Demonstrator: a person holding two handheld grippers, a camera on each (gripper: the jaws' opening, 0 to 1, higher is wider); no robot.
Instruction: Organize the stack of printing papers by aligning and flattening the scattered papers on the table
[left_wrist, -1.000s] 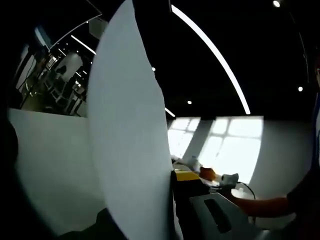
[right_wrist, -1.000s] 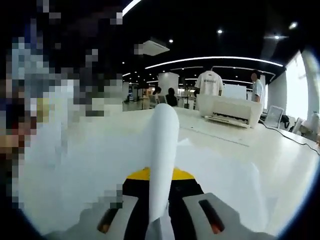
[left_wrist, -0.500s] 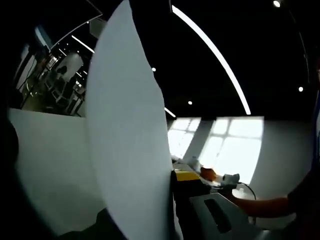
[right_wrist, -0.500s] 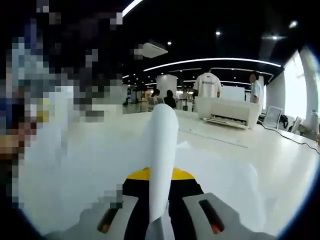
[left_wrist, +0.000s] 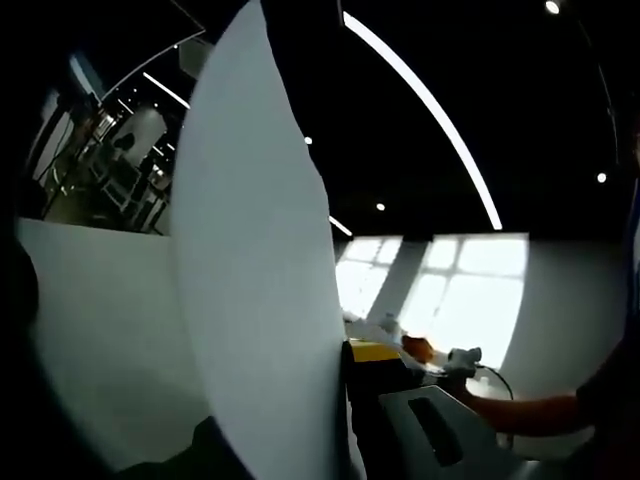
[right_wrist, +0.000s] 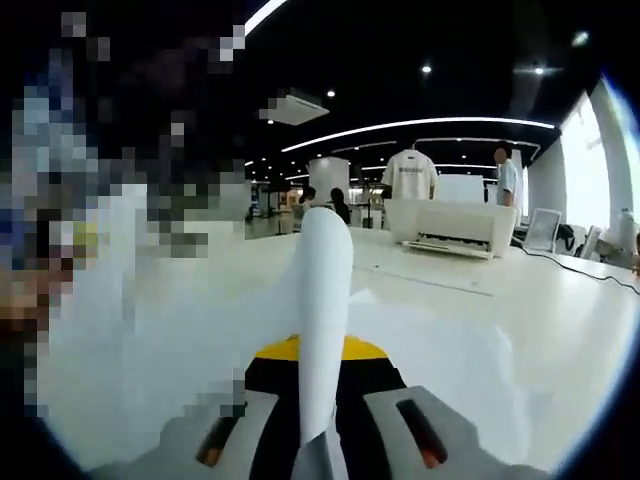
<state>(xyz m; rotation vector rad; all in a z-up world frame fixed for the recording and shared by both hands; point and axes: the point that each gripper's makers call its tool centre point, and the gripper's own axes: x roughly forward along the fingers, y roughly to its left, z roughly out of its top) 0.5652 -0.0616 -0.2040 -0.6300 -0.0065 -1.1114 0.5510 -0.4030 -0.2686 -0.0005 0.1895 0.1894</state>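
Note:
In the left gripper view a large white sheet of printing paper (left_wrist: 255, 280) stands on edge, rising from between the jaws of my left gripper (left_wrist: 335, 455), which is shut on it; the sheet hides much of the left side. In the right gripper view my right gripper (right_wrist: 320, 440) is shut on a curled white paper (right_wrist: 325, 300) that rises upright between its grey jaws. More white paper (right_wrist: 440, 360) lies flat on the white table (right_wrist: 560, 320) behind it.
A white printer (right_wrist: 450, 225) stands at the table's far right, with a cable (right_wrist: 590, 275) trailing beside it. People stand behind it in the open hall. A person's arm (left_wrist: 530, 412) reaches in at the lower right of the left gripper view, near small objects (left_wrist: 440, 352).
The right gripper view has tilted slightly, so the printer and hall sit a little lower. The left gripper and its sheet are still.

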